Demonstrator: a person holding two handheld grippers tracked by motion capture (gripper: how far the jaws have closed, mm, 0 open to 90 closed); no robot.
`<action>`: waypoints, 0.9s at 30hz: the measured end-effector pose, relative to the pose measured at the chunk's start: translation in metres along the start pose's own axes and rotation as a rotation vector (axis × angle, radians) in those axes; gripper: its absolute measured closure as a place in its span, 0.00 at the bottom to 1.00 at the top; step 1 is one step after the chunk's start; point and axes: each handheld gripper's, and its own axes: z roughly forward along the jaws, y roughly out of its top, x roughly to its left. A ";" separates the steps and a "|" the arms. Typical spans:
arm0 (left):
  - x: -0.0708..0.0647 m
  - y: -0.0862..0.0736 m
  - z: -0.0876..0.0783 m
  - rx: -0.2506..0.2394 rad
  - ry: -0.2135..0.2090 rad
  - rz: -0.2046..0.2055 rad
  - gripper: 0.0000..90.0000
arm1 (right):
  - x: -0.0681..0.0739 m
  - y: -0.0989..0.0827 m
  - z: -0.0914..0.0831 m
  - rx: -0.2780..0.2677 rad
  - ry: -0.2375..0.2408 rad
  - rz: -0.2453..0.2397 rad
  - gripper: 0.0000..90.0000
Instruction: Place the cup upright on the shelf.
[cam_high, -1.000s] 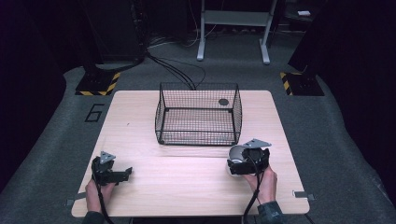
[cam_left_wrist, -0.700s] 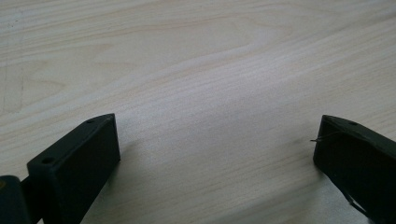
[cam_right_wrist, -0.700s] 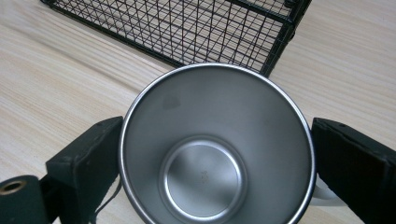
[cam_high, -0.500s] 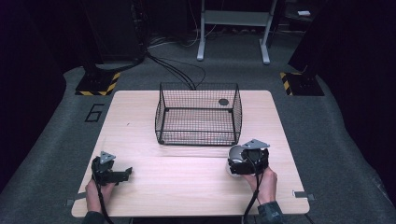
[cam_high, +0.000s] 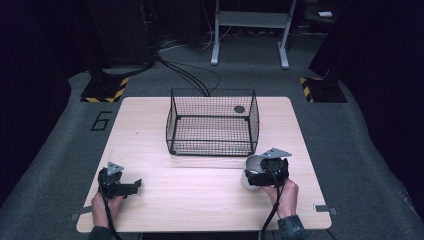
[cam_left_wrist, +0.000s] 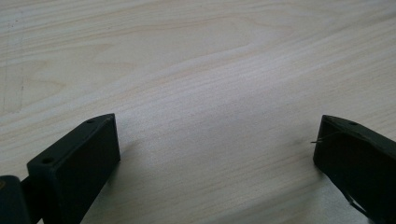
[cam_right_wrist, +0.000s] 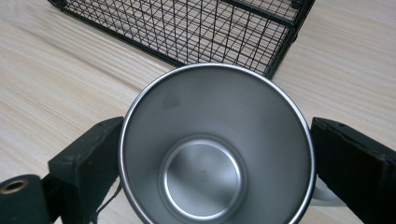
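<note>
A steel cup (cam_right_wrist: 217, 154) with a bare inside stands upright between my right gripper's jaws, and both jaws press on its rim. In the high view the cup (cam_high: 251, 169) is at the table's front right, just in front of the wire basket's right corner, with my right gripper (cam_high: 256, 173) shut on it. A white handle stub (cam_right_wrist: 327, 198) pokes out by the right-hand jaw. My left gripper (cam_high: 131, 187) lies at the front left, open. Between its jaws (cam_left_wrist: 217, 140) is bare wood.
A black wire basket (cam_high: 212, 122) stands open-topped at the middle back of the wooden table (cam_high: 200, 205), and its near corner (cam_right_wrist: 275, 65) is close ahead of the cup. A small dark disc (cam_high: 239, 109) shows at the basket's far right. Floor cables and stands lie beyond.
</note>
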 end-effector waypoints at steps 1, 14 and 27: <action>0.000 0.000 0.000 0.000 0.000 0.000 0.00 | 0.000 0.001 -0.001 -0.001 0.000 -0.009 0.06; 0.000 0.000 0.000 0.000 0.000 0.000 0.00 | 0.004 0.012 -0.008 -0.006 0.009 -0.039 0.06; 0.000 0.000 0.000 0.001 0.000 0.001 0.00 | 0.010 0.023 -0.011 -0.011 0.021 -0.059 0.06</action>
